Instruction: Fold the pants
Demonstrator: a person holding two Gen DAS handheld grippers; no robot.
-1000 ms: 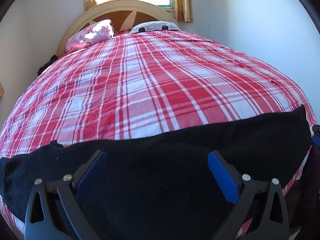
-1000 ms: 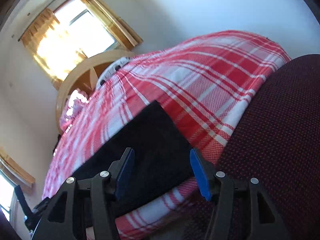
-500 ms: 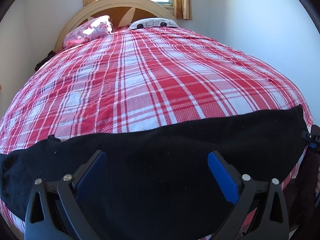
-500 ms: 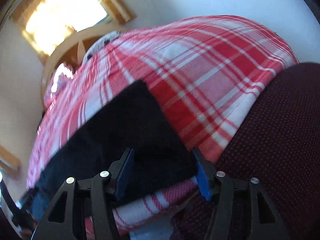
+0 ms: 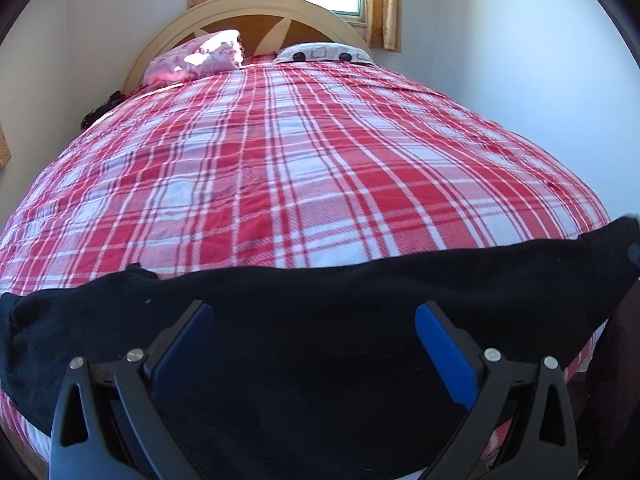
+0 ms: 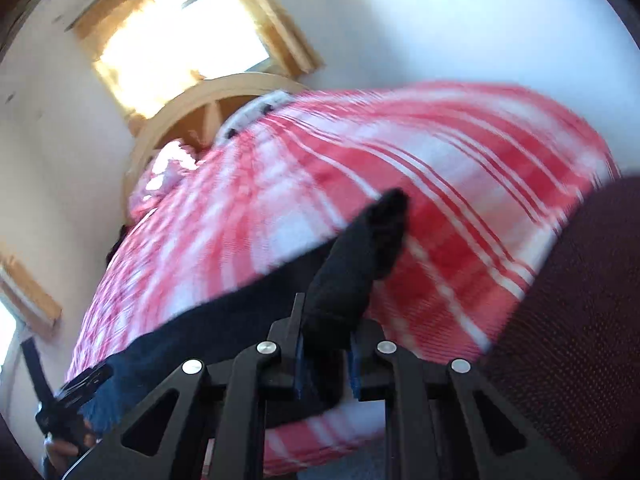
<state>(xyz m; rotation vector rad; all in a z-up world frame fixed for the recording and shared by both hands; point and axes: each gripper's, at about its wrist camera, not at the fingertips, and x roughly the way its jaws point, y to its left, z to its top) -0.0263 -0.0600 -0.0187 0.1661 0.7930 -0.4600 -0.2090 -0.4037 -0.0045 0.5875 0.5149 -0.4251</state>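
Observation:
Black pants lie in a long band across the near edge of the bed, on a red and white plaid cover. My left gripper is open, its blue pads just above the middle of the pants. My right gripper is shut on the right end of the pants, which bunches and stands up between the jaws. The right wrist view is blurred. The left gripper also shows at the lower left of the right wrist view.
A curved wooden headboard and two pillows are at the far end under a bright window. White walls stand on both sides. A dark maroon dotted fabric fills the right of the right wrist view.
My right gripper has closed on the right end of the pants and the cloth there has lifted and bunched. My left gripper stays open over the pants.

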